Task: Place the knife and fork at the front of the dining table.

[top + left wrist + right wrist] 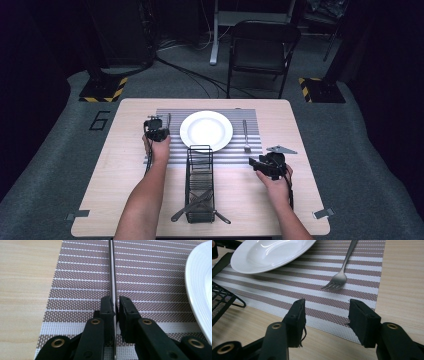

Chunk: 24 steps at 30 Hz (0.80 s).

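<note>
At the near edge of the tabletop (120,200), about midway along it, stands a black wire rack (200,185) with cutlery lying in its near end, some handles poking out at the bottom. To its right, the right tongs (261,165) hover over bare wood just short of the placemat's near right corner; in the right gripper view their jaws stand half apart with nothing between them, aimed at the mat edge. A grey three-cornered plate (281,149) sits just beyond that hand.

On the other side of the rack, the left tongs (116,308) rest on the left strip of the striped placemat (250,122), jaws pinched narrow on a thin metal utensil (112,270) whose shaft runs straight away from them along the mat, toward the far edge of the tabletop. Which utensil it is cannot be told.

A white plate (206,130) lies in the middle of the mat, just right of the held utensil. A fork (246,135) lies on the mat's right strip, tines toward the near edge, well apart from both tongs
</note>
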Available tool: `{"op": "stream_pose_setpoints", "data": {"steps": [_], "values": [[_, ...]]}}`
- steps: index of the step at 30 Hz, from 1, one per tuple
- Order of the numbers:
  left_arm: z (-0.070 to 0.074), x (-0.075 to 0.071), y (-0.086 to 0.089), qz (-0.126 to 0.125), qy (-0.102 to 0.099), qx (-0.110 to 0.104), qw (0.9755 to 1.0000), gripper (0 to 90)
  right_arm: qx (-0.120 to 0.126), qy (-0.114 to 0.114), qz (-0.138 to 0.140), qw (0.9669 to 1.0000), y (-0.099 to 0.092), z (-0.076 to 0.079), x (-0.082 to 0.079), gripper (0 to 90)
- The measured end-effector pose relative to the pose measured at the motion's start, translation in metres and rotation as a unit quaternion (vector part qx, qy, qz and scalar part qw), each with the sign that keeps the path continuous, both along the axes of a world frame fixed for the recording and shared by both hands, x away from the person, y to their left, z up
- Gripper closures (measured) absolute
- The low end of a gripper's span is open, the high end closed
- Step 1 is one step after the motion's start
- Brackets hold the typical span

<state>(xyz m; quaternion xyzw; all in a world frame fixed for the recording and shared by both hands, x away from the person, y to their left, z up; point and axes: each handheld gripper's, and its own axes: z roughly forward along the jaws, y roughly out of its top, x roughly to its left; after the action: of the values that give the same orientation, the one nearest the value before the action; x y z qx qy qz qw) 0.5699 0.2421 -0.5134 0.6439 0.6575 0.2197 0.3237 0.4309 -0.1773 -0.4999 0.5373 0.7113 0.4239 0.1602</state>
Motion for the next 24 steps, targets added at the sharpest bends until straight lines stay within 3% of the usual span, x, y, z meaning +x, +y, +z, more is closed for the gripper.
{"op": "stream_pose_setpoints", "data": {"steps": [13, 17, 24], "values": [[0.011, -0.004, 0.011, -0.004, -0.018, -0.002, 0.9998, 70.6, -0.001, 0.0, -0.001, 1.0, 0.0, -0.001, 0.001, 47.3], [0.017, -0.009, 0.015, -0.014, -0.01, 0.0, 0.9999, 66.1, 0.0, 0.0, -0.001, 1.0, 0.0, 0.0, 0.001, 47.1], [0.023, -0.02, 0.017, -0.042, -0.018, -0.003, 0.9989, 60.0, -0.003, -0.001, -0.001, 1.0, -0.001, -0.001, 0.0, 47.1]]}}
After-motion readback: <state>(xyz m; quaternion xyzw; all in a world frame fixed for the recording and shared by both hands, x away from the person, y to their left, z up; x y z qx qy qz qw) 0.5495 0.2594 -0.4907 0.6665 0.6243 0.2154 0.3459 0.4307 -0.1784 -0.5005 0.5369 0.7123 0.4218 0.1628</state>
